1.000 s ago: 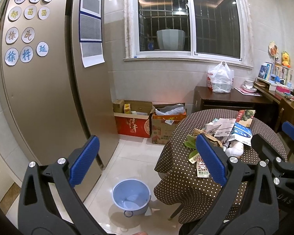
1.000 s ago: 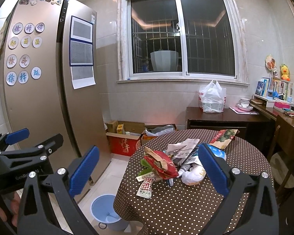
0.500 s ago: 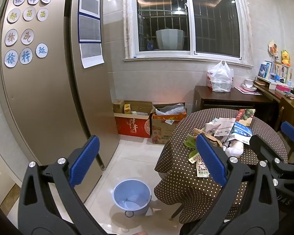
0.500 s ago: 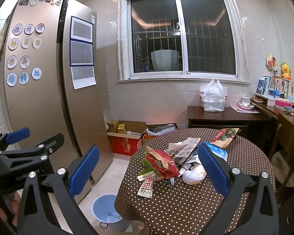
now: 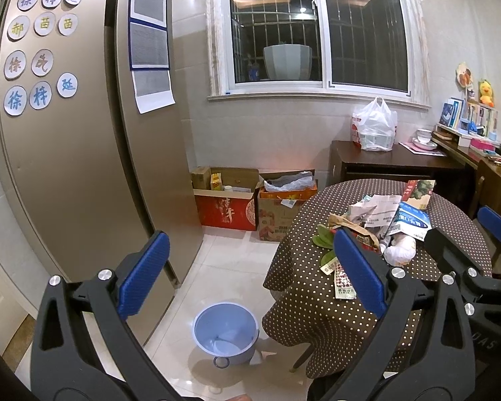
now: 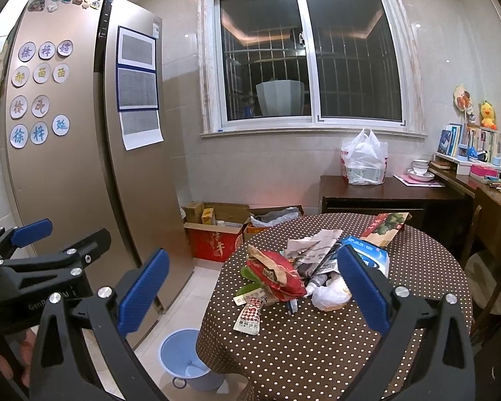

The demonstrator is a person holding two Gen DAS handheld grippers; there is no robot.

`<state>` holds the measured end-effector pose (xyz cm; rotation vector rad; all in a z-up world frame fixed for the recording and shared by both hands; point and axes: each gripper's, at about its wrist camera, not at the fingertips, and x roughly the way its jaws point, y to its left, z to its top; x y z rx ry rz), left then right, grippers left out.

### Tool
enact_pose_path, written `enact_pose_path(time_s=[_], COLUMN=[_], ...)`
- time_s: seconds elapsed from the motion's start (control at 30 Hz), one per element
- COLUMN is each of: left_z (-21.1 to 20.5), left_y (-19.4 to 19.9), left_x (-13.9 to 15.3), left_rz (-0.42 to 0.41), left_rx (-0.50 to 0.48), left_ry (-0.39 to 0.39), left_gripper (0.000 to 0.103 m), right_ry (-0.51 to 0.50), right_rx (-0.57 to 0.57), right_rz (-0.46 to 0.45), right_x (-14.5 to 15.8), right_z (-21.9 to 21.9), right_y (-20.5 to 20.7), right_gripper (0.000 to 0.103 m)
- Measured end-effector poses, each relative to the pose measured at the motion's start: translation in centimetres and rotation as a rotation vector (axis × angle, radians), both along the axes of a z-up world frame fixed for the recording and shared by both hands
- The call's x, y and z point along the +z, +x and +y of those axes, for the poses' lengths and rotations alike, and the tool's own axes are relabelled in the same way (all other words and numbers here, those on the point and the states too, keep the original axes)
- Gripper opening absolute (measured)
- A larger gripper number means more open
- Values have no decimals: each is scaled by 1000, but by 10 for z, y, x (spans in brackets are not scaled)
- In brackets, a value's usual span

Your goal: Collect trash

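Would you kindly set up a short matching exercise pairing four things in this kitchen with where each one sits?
Things:
1. blue bin
2. white plastic bag
3. red wrapper
4. red box

Places:
A. on the dark sideboard under the window
B. on the floor tiles beside the table
C. in the trash pile on the dotted tablecloth
D. on the floor against the wall, next to the fridge

Pairs: 1-B, 2-A, 3-C, 4-D
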<state>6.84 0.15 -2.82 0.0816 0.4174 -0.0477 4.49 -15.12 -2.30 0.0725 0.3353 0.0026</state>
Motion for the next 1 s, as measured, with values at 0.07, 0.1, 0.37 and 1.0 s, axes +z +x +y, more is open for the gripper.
enact_pose_path(time_s=[0.07,0.1,0.37,1.0], left_z=[-1,-1,-7,-39], left_y=[0,1,6,55], left_x=[-1,-1,-7,-52], left_rz=[2,4,29,222], left_rx=[-1,-1,-6,-75], left_ry=[2,4,17,12], left_gripper=[97,97,97,97], right_ry=[3,5,27,81], right_rx=[-1,-1,-5,-75], right_rz=[3,6,25,147], right_x=[-1,-1,-10,-59], right_z=[-1,-3,-10,-59], right_y=[1,2,8,42], right_gripper=[99,99,99,99])
